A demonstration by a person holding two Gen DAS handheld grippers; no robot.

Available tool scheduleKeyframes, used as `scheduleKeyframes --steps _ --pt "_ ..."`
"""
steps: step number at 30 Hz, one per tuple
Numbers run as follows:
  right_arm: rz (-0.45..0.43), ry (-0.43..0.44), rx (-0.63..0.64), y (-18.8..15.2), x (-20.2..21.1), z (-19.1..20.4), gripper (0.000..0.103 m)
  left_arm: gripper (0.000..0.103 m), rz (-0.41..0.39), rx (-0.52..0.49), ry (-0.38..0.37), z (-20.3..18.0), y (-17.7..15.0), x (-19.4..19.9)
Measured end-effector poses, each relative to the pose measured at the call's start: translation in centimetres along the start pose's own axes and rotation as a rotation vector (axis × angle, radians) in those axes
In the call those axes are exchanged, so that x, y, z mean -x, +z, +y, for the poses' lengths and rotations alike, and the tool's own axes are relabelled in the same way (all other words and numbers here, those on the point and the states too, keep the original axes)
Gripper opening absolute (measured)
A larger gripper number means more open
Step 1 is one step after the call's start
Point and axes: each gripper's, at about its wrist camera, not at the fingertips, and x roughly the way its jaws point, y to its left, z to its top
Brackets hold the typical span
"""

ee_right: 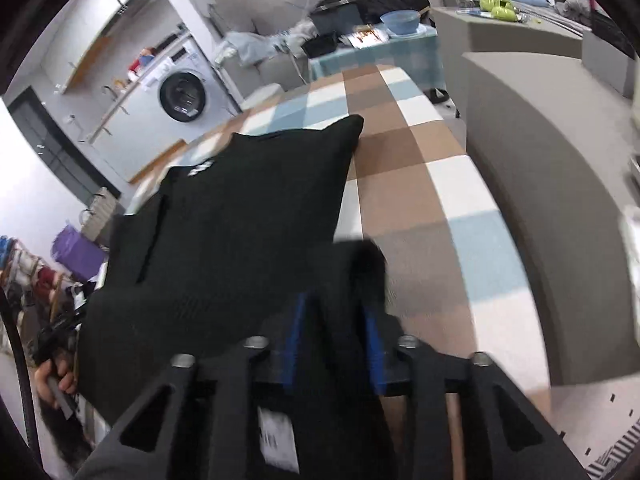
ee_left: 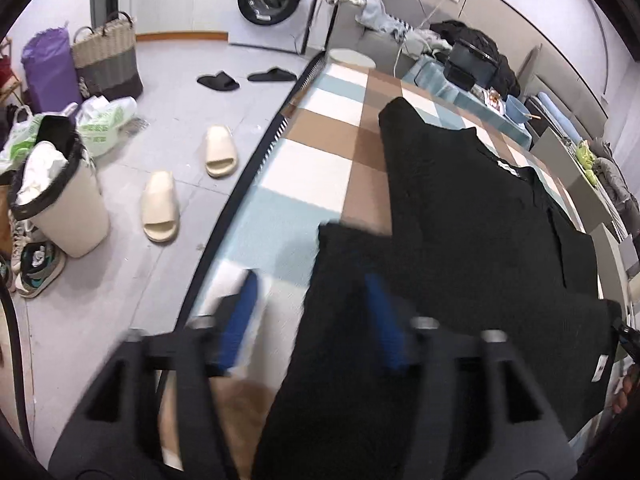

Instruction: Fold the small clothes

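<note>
The black knit garment (ee_left: 472, 220) lies partly folded on the checked cloth (ee_left: 328, 128); left gripper (ee_left: 312, 316) and right gripper (ee_right: 334, 344) stand released; folds remain.

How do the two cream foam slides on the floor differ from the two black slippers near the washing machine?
The cream foam slides look thick and chunky, with a wide open-toe strap; the black slippers look thin, flat and closed over the toes. The slides lie nearer the edge of the checked table cover; the slippers lie farther off, before the white front-loading washing machine. The slides point roughly the same way, the slippers splay apart. Both pairs rest on the pale floor, unworn.
</note>
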Motion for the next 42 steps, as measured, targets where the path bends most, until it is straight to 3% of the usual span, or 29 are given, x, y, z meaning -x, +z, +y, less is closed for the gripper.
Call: scheduleKeyframes --steps 3,5,6,7,8,10,13,21,26,30,32,34,36,41,42 --pt "0.013 0.064 0.009 -0.8 -0.1 -0.6 0.061 0.062 0.007 -0.015 -0.075 -0.4 -0.3 -0.3" --pt "0.029 0.093 0.012 -0.5 -1.3 -0.3 0.060 0.062 0.016 -0.036 -0.083 -1.2 -0.4 -0.7" --pt "0.035 0.108 0.020 -0.3 -2.1 0.1 0.054 0.055 0.025 -0.048 -0.086 -1.8 -0.4 -1.0" --pt "0.042 0.109 0.032 -0.3 -2.3 0.6 0.040 0.044 0.037 -0.056 -0.093 -2.3 -0.3 -1.6" --pt "0.054 0.094 0.053 -0.2 -3.0 1.2 0.037 0.038 0.038 -0.062 -0.089 -2.8 -0.3 -2.0" --pt "0.056 0.088 0.098 -0.3 -3.3 2.3 0.029 0.012 0.035 -0.092 -0.069 -3.4 -0.3 -2.3" --pt "0.081 0.073 0.127 -0.3 -4.1 2.7 0.024 0.009 0.038 -0.123 -0.047 -3.7 -0.6 -2.2" --pt "0.106 0.080 0.159 -2.3 -2.7 2.7 0.022 0.009 0.035 -0.182 -0.028 -3.6 -4.0 0.5" --pt "0.113 0.069 0.167 -3.2 -1.7 2.6 0.022 0.009 0.034 -0.158 -0.025 -2.5 -5.1 2.2" --pt "0.077 0.076 0.125 -3.5 -0.2 1.5 0.029 0.010 -0.009 -0.072 -0.054 -0.4 -5.0 4.4" --pt "0.053 0.083 0.117 -4.0 1.1 1.0 0.035 0.019 -0.029 -0.048 -0.059 0.4 -5.3 5.7" --pt "0.038 0.089 0.092 -4.7 2.2 0.1 0.040 0.045 -0.041 -0.045 -0.065 1.0 -5.7 6.8" --pt "0.040 0.099 0.076 -5.5 2.8 -0.5 0.040 0.058 -0.048 -0.044 -0.076 1.2 -6.3 7.8" --pt "0.028 0.112 0.064 -6.3 2.8 -0.5 0.040 0.058 0.012 -0.071 -0.082 0.5 -7.8 7.4" --pt "0.026 0.115 0.065 -6.3 2.7 -0.3 0.040 0.050 0.015 -0.074 -0.090 0.4 -8.0 7.3"
